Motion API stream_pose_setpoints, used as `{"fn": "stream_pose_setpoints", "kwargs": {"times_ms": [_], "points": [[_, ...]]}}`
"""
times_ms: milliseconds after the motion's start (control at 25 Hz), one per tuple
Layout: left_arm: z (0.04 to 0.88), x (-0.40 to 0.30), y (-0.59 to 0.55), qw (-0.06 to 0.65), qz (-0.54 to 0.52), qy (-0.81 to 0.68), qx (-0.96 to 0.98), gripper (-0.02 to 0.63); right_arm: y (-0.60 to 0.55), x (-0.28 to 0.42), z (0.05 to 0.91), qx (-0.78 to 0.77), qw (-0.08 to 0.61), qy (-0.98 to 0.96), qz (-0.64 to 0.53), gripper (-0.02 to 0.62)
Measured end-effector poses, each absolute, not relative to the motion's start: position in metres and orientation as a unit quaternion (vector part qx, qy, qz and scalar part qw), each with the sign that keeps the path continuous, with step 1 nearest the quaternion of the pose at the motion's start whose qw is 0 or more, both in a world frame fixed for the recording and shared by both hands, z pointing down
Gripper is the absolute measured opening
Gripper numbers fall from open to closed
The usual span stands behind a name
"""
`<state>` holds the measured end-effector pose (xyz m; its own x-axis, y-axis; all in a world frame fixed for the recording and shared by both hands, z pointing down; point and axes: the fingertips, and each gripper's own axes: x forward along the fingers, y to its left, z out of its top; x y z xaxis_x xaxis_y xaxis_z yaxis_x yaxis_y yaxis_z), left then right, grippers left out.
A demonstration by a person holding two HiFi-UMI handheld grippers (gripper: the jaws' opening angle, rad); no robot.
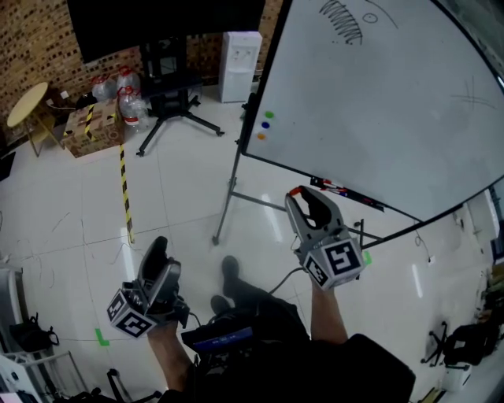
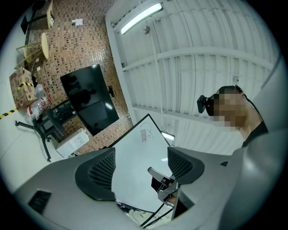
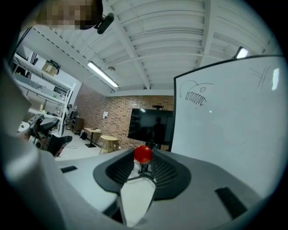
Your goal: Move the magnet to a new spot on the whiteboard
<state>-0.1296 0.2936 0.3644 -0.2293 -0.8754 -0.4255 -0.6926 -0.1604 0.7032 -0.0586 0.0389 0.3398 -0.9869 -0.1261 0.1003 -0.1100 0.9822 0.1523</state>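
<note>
What I can't make out from here

In the head view the whiteboard (image 1: 378,102) runs off the top and right edges, and the scribble (image 1: 340,20) at its top is clipped. The magnet (image 1: 297,190) shows only as a red sliver at the tips of the right gripper (image 1: 305,195); in the right gripper view the jaws hide its lower half. The three coloured dots (image 1: 266,124) by the board's left edge and the pens (image 1: 339,189) on its tray are too small for me to identify. In the left gripper view, one jaw of the left gripper (image 2: 140,167) partly covers the right gripper.
</note>
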Motion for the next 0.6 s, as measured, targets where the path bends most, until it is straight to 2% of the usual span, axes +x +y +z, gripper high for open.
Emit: {"fn": "stream_pose_setpoints", "kwargs": {"times_ms": [320, 600], "points": [[0.37, -0.168, 0.269, 0.111, -0.43, -0.662, 0.604, 0.354, 0.012, -0.11, 0.359, 0.055, 0.052, -0.995, -0.063, 0.147], [0.364, -0.231, 0.206, 0.135, -0.387, -0.663, 0.627, 0.354, -0.047, -0.174, 0.372, 0.077, 0.039, -0.996, -0.033, 0.147]]}}
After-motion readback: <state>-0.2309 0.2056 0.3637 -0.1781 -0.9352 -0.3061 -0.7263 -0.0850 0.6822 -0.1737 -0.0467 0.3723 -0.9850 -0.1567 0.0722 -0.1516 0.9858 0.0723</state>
